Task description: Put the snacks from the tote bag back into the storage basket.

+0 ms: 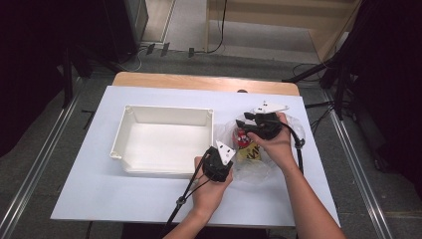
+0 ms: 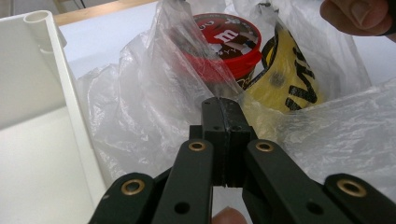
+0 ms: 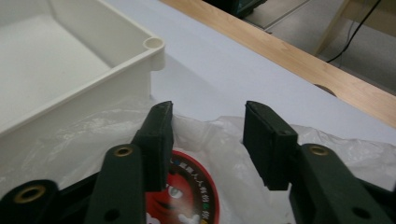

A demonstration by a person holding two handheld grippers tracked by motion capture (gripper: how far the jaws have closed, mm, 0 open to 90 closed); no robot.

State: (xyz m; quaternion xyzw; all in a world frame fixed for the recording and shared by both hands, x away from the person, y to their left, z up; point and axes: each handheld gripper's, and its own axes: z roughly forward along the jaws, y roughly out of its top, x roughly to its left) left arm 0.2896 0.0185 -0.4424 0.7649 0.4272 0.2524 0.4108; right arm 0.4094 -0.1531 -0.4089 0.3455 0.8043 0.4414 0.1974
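Showing thin, clear, crinkled plastic film in the bag [image 2: 140, 93], catching glossy highlights. Looking smooth and shiny on the red tub's [image 2: 229, 42] printed lid and on the yellow packet [image 2: 285, 79]. Appearing as hard, off-white, satin-smooth plastic in the bin [image 1: 164, 114]. Reading as matt black plastic with brass-coloured rivets on the left gripper [image 2: 223, 109]. Lying matt white over pale wood on the table [image 1: 149, 199].

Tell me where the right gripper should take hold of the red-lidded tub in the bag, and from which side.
Grip the red-lidded tub across its round lid rim, coming from above through the bag's open mouth. The clear plastic bag wraps its sides, and the yellow packet leans against one side, so only the top looks free. The right gripper hangs open just over the lid.
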